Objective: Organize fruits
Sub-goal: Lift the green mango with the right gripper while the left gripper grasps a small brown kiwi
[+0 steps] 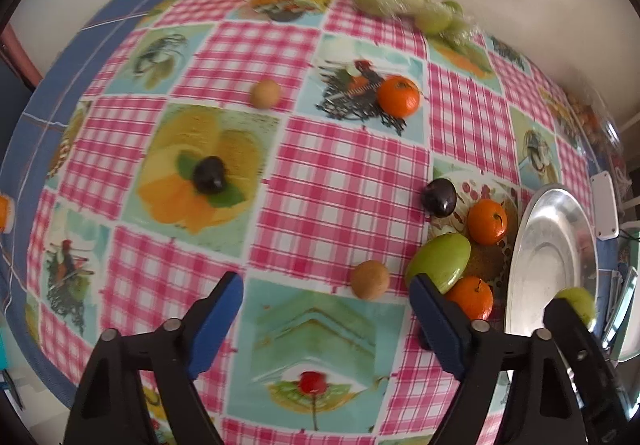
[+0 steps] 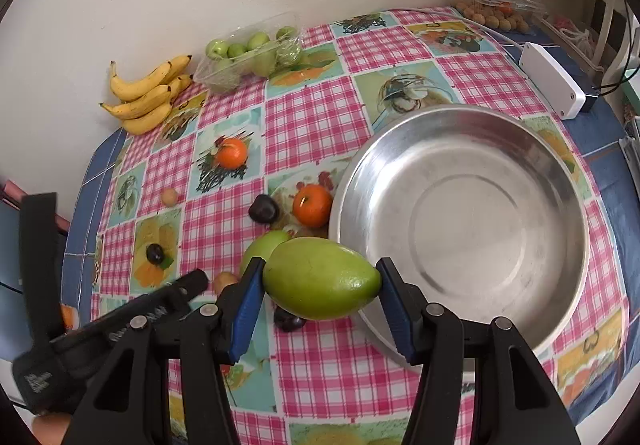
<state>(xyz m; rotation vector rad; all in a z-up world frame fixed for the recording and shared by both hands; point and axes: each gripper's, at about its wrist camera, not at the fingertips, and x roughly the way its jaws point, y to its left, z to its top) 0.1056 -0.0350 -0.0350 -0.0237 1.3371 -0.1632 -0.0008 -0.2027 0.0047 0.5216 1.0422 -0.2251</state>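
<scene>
My right gripper (image 2: 322, 305) is shut on a large green mango (image 2: 320, 277), held above the table at the near left rim of the steel bowl (image 2: 460, 213), which has nothing in it. My left gripper (image 1: 326, 309) is open over the tablecloth with nothing between its pads. A small brown fruit (image 1: 370, 280) lies just ahead of it. A second green mango (image 1: 438, 263) lies by its right pad, with oranges (image 1: 487, 221) and a dark plum (image 1: 440, 198) close by. The held mango (image 1: 578, 301) shows over the bowl (image 1: 552, 245).
Bananas (image 2: 148, 93) and a clear tray of small green fruits (image 2: 252, 53) sit at the wall. Another orange (image 2: 231, 153), plum (image 2: 155, 253) and brown fruit (image 2: 169, 197) lie scattered on the left half. A white box (image 2: 552, 79) with cables stands behind the bowl.
</scene>
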